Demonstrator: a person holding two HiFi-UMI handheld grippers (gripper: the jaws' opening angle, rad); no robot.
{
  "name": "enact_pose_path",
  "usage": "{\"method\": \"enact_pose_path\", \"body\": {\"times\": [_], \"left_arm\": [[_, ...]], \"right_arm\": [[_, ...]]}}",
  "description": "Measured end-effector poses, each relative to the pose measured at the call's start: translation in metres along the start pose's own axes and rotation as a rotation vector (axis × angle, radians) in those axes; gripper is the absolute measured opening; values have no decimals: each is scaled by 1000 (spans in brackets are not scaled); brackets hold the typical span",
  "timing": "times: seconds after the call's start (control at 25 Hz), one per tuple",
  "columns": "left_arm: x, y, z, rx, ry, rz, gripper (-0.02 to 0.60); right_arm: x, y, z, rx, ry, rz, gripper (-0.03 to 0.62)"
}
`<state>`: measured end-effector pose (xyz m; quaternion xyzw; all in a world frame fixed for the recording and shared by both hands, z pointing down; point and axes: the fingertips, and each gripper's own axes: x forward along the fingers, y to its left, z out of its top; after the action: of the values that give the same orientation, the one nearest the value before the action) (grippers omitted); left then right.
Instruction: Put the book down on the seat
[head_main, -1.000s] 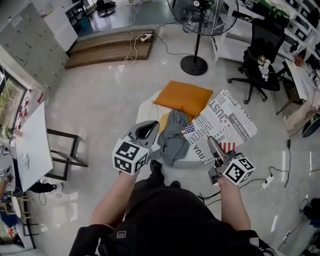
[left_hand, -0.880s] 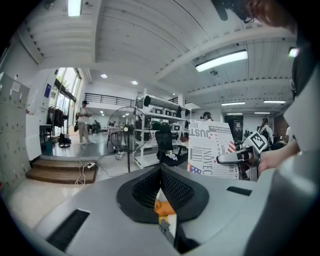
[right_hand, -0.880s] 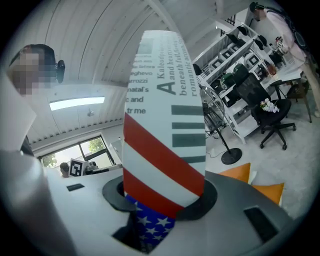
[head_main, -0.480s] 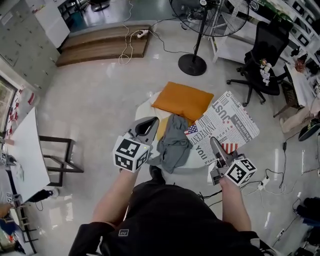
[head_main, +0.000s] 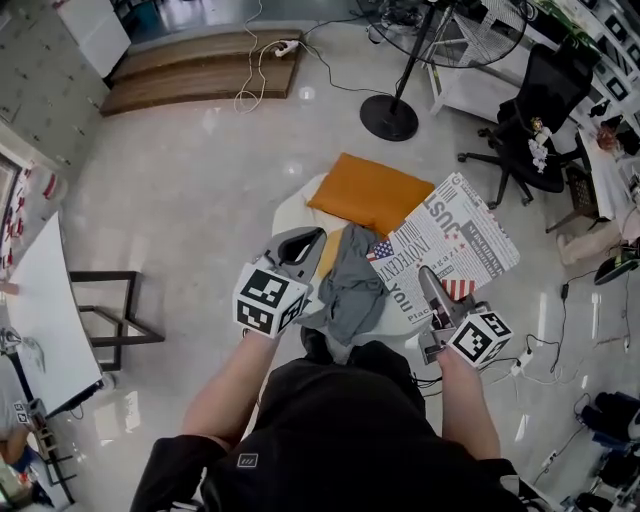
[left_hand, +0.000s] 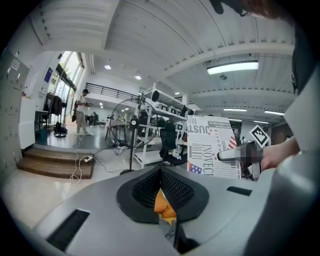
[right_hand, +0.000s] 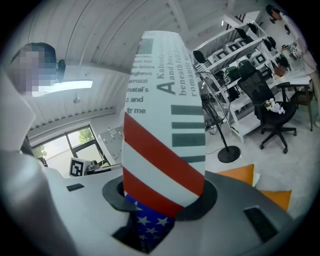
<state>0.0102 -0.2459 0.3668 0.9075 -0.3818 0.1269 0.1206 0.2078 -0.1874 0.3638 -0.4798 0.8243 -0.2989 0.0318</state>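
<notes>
The book (head_main: 452, 245), with a newsprint cover and a stars-and-stripes corner, hangs over the right side of the white round seat (head_main: 293, 212). My right gripper (head_main: 430, 288) is shut on its near edge. In the right gripper view the book (right_hand: 165, 125) stands up out of the jaws of the right gripper (right_hand: 161, 200). An orange cushion (head_main: 370, 192) and a grey garment (head_main: 352, 285) lie on the seat. My left gripper (head_main: 298, 245) hovers over the seat's left part, shut and holding nothing. In the left gripper view the left gripper (left_hand: 160, 171) points past the book (left_hand: 207, 145).
A standing fan's base (head_main: 389, 118) and a black office chair (head_main: 540, 110) are beyond the seat. A wooden step (head_main: 190, 80) lies at the far left, a white table (head_main: 45, 300) at the left. Cables (head_main: 520, 360) run on the floor at the right.
The right gripper has kept its hold on the book in about the same spot. The left gripper has edged slightly to the right. The head view has shifted a little.
</notes>
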Motion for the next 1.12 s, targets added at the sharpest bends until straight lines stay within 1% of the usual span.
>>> {"method": "enact_pose_path", "body": {"times": [0.16, 0.28, 0.44, 0.6, 0.72, 0.84, 1.0, 1.12], "left_arm": [[2, 31, -6, -18, 19, 23, 3], [7, 37, -11, -37, 28, 55, 3], [15, 46, -25, -83, 45, 91, 3], [28, 53, -49, -119, 60, 121, 3], [46, 58, -78, -139, 87, 119, 3], [71, 64, -115, -165, 122, 113, 3], [101, 70, -173, -203, 174, 110, 3], [118, 77, -217, -209, 206, 108, 3]], "right_arm": [[32, -4, -2, 18, 27, 5, 172], [45, -12, -6, 23, 63, 29, 172], [66, -24, -19, 27, 140, 57, 172], [94, -39, -39, 12, 228, 76, 172], [121, -53, -60, 10, 279, 89, 172], [148, -71, -88, 19, 328, 109, 172], [177, -94, -144, 33, 421, 137, 172], [200, -115, -194, 47, 468, 146, 172]]}}
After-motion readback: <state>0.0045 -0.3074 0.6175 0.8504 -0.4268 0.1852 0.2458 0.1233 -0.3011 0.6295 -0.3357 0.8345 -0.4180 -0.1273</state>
